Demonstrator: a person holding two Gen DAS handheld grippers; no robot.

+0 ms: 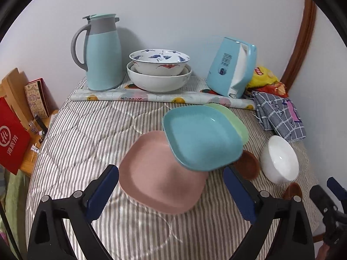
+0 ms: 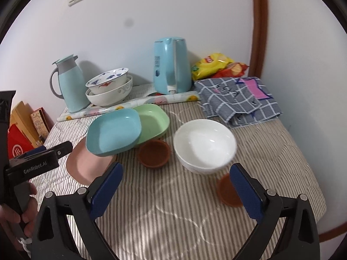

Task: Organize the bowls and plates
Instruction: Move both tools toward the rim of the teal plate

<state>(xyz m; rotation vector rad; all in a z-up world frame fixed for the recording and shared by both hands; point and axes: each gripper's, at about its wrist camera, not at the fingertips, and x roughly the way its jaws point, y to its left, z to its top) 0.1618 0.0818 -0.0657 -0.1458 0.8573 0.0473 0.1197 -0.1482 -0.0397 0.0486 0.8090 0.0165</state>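
My left gripper is open above the striped tabletop, and a pink square plate lies under the gap between its fingers. A blue square plate rests tilted across the pink one and on a green plate. My right gripper is open too, just short of a white bowl that stands ahead of it. Two small brown dishes sit beside that bowl. At the back a patterned bowl is nested in a larger white bowl.
A teal thermos jug and a blue kettle stand by the wall behind a rolled sheet. Snack bags and a checked cloth lie at the back right. Boxes stand off the table's left edge.
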